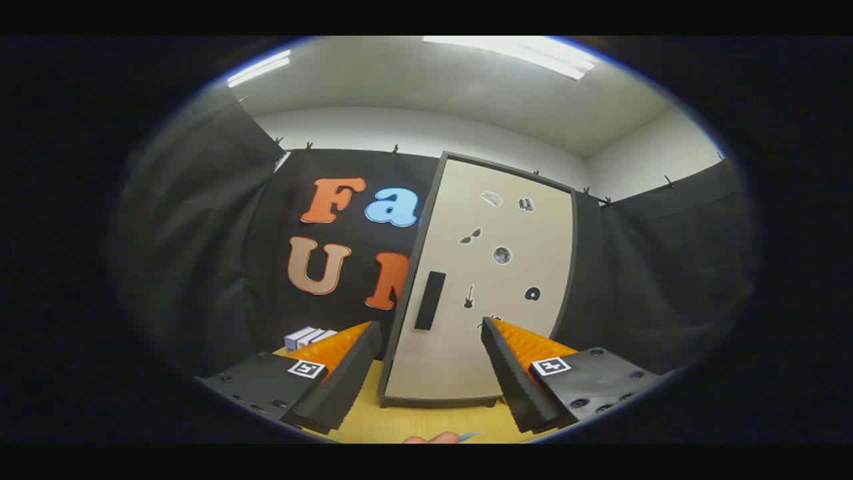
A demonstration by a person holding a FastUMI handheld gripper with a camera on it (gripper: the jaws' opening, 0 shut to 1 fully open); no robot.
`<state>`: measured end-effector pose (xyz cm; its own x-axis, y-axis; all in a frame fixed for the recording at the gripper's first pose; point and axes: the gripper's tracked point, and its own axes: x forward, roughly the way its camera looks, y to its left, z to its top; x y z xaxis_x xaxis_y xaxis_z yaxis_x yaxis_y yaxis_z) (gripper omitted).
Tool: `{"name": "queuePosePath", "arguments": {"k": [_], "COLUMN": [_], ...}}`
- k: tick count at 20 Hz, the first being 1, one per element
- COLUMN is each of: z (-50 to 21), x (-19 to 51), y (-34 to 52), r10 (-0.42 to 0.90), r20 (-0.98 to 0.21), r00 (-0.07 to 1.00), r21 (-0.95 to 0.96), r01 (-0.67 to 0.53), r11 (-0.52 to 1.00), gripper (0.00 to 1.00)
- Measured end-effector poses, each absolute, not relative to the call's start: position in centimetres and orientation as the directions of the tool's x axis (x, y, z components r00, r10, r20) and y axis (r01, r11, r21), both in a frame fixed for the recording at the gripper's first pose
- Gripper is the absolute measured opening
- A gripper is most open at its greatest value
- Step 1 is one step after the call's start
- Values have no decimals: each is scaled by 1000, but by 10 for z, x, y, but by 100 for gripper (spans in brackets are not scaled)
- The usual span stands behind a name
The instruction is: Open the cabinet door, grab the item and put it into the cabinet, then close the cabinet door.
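Fingertips of the gripper [432, 337] stand wide apart, released and grasping nothing, with the cabinet door [490, 280] dead ahead at twelve o'clock between and beyond them. That door is shut, so opening it looks like the step in hand. Its dark handle [430, 301] is an upright bar near the door's nine o'clock edge, closer to the left finger. To do this well, I would shift the gripper toward eleven o'clock until the handle sits between the fingers, close on it squarely, then pull along the door's swing rather than straight back. A small boxed item [308, 337], probably the one to store, lies on the yellow desk [400, 423] at about ten o'clock, partly hidden behind the left finger. Stickers [502, 255] dot the door face.
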<state>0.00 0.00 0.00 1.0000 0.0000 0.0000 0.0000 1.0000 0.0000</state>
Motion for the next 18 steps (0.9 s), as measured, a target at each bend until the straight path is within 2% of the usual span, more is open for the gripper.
{"name": "queuePosePath", "arguments": {"k": [18], "z": [-10], "x": [13], "y": [7], "r10": [12], "r20": [-17], "r00": [1000], "r21": [15], "r01": [-12], "r11": [1000], "gripper": [97]}}
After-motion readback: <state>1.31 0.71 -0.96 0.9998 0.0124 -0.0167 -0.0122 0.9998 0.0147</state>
